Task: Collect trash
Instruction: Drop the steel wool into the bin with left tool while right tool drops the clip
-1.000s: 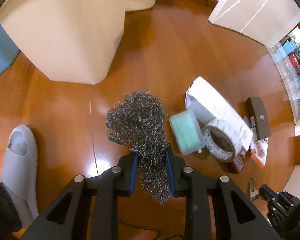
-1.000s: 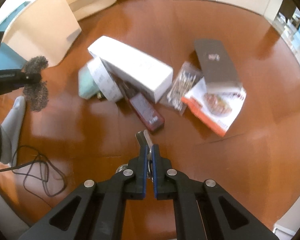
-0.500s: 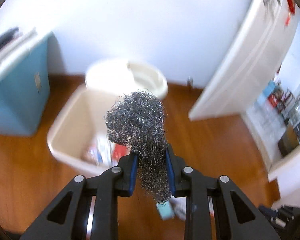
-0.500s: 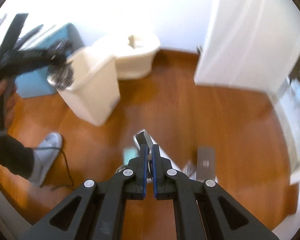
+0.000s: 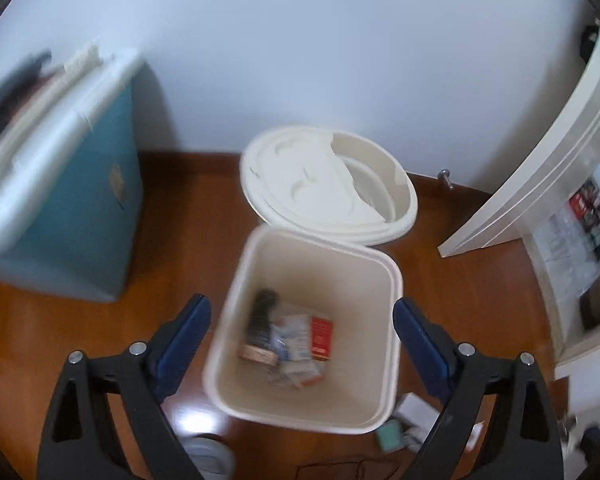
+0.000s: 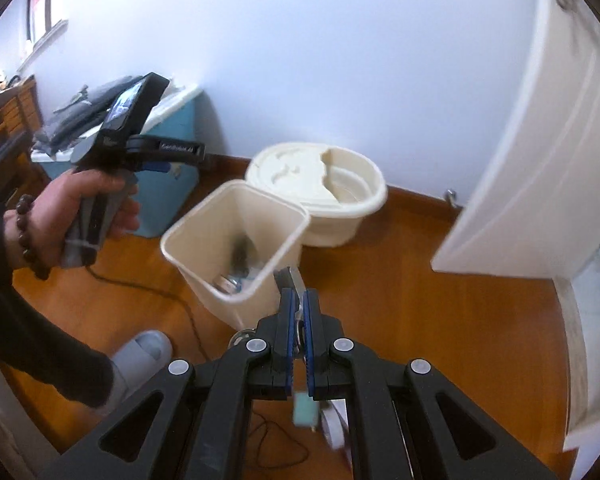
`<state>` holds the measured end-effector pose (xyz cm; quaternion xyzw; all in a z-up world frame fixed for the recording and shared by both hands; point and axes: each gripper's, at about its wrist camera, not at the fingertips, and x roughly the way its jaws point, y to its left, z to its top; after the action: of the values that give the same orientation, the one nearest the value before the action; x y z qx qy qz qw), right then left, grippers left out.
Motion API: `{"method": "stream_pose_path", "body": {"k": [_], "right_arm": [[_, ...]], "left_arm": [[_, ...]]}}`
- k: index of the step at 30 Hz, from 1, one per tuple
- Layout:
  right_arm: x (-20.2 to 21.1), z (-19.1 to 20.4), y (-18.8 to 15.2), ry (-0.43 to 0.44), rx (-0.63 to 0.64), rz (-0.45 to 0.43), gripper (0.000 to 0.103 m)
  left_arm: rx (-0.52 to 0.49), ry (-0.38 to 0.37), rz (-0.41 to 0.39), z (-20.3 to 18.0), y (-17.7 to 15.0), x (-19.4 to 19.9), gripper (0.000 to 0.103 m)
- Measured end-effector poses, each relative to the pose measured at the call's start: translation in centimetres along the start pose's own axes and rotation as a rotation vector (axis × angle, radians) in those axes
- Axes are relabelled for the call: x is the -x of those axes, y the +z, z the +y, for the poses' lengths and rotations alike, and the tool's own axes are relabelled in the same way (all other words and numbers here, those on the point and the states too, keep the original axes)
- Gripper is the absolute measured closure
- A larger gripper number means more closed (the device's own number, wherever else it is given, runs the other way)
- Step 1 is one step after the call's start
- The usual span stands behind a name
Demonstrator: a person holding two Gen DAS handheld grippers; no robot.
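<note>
A cream square trash bin [image 5: 383, 276] stands open on the wood floor, with cartons, wrappers and a dark blurred steel-wool clump [image 5: 262, 316] inside. My left gripper [image 5: 301, 322] is open and empty, held above the bin. In the right wrist view the bin [image 6: 204, 256] is ahead to the left, with the left gripper [image 6: 172, 156] in a hand above it. My right gripper [image 6: 298, 300] is shut on a small metal clip [image 6: 290, 278] that sticks out past the tips.
A round cream lid [image 5: 323, 192] lies on a tub behind the bin. A blue box [image 5: 80, 208] stands at the left, a white door [image 5: 547, 160] at the right. Loose trash [image 5: 403, 428] lies on the floor by the bin. A slipper [image 6: 140, 352] and cable are near.
My left gripper opened and let go of the steel wool, which dropped into the bin. Both grippers moved closer to the bin; the right stays shut on the clip.
</note>
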<state>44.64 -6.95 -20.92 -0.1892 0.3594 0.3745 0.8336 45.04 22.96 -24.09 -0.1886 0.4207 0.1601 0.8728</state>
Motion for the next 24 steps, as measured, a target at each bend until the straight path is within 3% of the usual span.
{"method": "stream_pose_path", "body": {"k": [5, 8, 14, 16, 17, 21, 24], "right_arm": [[-4.7, 3.1, 5.2, 0.078, -0.042, -0.022, 0.099], [-10.0, 5.3, 7.6, 0.112, -0.096, -0.002, 0.099], [-20.4, 7.5, 8.9, 0.095, -0.212, 0.126, 0.098], [-22.0, 7.5, 9.0, 0.084, -0.256, 0.140, 0.098], [-22.6, 7.5, 9.2, 0.084, -0.276, 0.151, 0.095], [-22.5, 7.8, 9.9, 0.084, -0.261, 0.169, 0.061], [-18.6, 7.0, 10.3, 0.079, -0.228, 0.169, 0.061]], "left_arm": [[-0.015, -0.037, -0.037, 2.9, 2.0, 7.2, 0.010], [0.053, -0.086, -0.068, 5.5, 1.8, 11.0, 0.010], [0.149, -0.117, -0.054, 8.3, 1.8, 10.6, 0.010], [0.155, -0.114, -0.058, 8.5, 2.2, 10.0, 0.010], [0.157, -0.114, -0.061, 8.5, 2.3, 9.9, 0.010], [0.147, -0.118, -0.052, 8.6, 2.9, 9.5, 0.010], [0.130, -0.125, -0.041, 8.4, 2.9, 9.2, 0.010]]}}
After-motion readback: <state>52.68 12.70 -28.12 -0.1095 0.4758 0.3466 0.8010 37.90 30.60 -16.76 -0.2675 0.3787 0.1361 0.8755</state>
